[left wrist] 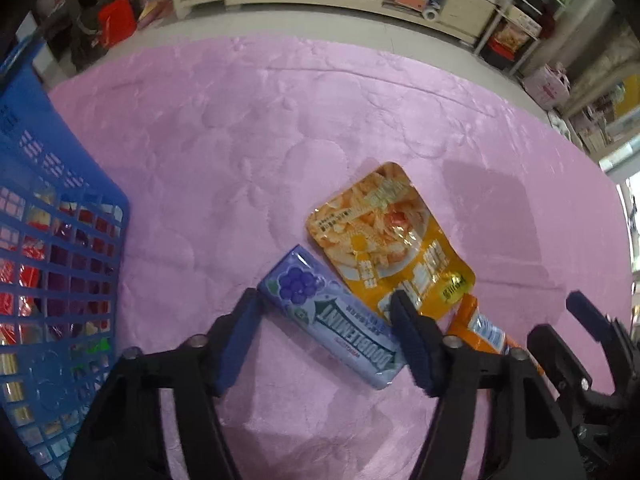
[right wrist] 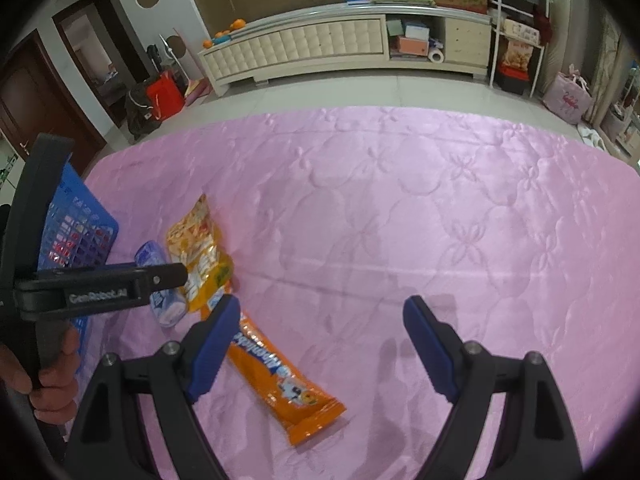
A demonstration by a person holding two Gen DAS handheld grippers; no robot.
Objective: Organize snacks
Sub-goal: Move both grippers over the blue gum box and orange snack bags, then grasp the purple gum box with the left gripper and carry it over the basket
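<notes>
Your left gripper (left wrist: 326,328) is angled steeply down over the pale blue-violet Doublemint gum pack with a grape picture (left wrist: 332,318), its fingers (left wrist: 412,344) straddling the pack's long sides. They look close against it, one at the grape end and one near the middle, but a firm pinch is not clear, so treat them as parted around it, not clamped. The pack lies flat on the pink quilted bed cover (left wrist: 280,140), just beside the glossy yellow-orange foil snack pouch printed with a noodle dish (left wrist: 384,240); the two edges seem to touch.

Your right gripper (right wrist: 320,344) has its fingers spread wide and holds nothing. The long orange candy wrapper with blue lettering (right wrist: 288,384) lies diagonally below it, one end passing under the left-hand finger, the rest between the two fingers.

The blue plastic lattice basket (left wrist: 60,240) stands at the left edge of the cover, with red and other wrappers visible through its mesh. It is presumably the collecting place, which would explain why you are taking the gum nearest it with the left hand (right wrist: 52,372). Squeeze across the pack's narrow width, since the slick film may slip.
</notes>
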